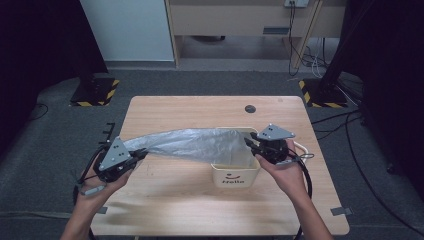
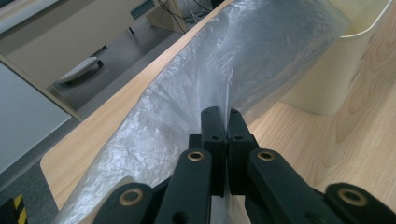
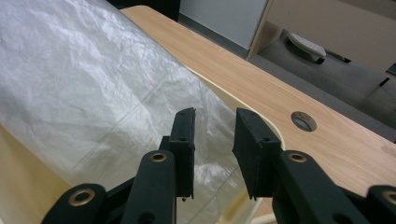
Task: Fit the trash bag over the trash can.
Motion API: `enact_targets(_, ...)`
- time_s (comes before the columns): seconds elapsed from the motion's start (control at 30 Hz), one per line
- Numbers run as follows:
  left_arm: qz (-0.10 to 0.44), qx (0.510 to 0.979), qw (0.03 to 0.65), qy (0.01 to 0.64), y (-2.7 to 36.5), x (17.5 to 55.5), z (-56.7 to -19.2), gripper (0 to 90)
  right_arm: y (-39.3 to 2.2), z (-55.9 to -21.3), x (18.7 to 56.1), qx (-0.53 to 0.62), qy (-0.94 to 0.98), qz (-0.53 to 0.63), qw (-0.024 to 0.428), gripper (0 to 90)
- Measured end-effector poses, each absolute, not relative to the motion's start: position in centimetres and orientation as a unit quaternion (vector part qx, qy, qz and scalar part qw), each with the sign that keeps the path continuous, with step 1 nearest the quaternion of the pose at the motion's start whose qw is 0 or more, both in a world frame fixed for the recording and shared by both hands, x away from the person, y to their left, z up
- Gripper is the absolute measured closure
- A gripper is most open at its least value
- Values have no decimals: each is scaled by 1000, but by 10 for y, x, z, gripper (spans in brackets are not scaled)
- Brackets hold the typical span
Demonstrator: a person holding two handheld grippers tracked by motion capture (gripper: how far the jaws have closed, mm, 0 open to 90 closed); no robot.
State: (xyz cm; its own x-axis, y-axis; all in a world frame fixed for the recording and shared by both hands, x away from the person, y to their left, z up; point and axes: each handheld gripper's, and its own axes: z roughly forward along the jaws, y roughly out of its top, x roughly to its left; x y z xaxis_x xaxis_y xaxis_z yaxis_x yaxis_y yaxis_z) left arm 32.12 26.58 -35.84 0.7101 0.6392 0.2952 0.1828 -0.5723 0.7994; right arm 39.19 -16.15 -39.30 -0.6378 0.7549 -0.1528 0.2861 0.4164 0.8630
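Clear plastic bag [image 1: 190,144] stretches from left tool [image 1: 141,155] (clamped) to bin [image 1: 235,176].

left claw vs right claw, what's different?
The left claw has its jaws shut, pinching the plastic bag; the right claw has its jaws apart, with bag film between them and no clear pinch. The left one is over bare table, the right at the bin rim. Both meet the same bag.
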Motion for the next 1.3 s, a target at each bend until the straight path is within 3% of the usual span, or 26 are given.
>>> enact_targets(1.3, 280, 867, 361, 199, 192, 348, -359, 891, -138, -391, 378, 282, 819, 440, 239, 656)
